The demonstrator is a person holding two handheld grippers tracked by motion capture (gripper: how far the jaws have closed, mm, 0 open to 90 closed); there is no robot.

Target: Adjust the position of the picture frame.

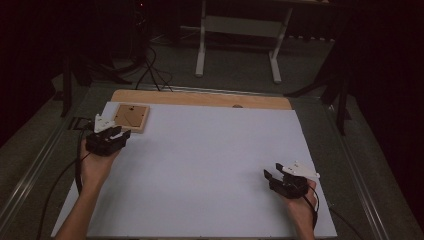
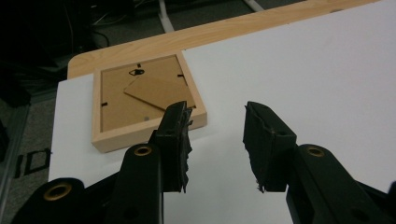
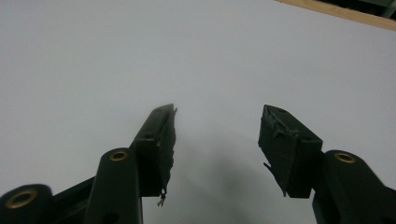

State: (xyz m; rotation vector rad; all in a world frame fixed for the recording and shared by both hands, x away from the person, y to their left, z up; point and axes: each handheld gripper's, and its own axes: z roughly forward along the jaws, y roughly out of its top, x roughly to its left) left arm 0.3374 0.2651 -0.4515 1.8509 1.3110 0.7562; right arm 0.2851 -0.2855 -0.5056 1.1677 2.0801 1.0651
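Observation:
A small wooden picture frame (image 1: pixel 131 117) lies face down at the far left corner of the white board (image 1: pixel 210 160), its brown backing and hanger up. In the left gripper view the frame (image 2: pixel 135 100) sits just ahead and to the left of my left gripper (image 2: pixel 215 122), whose jaws stand apart with nothing between them. From above, the left gripper (image 1: pixel 121 134) hovers just short of the frame's near edge. My right gripper (image 1: pixel 271 170) rests near the board's front right, open over bare white surface (image 3: pixel 219 112).
The white board lies on a wooden tabletop (image 1: pixel 200 98) whose far edge shows as a tan strip. Metal rails run along both sides of the table. A white desk frame (image 1: pixel 240 35) and cables stand on the dark floor beyond.

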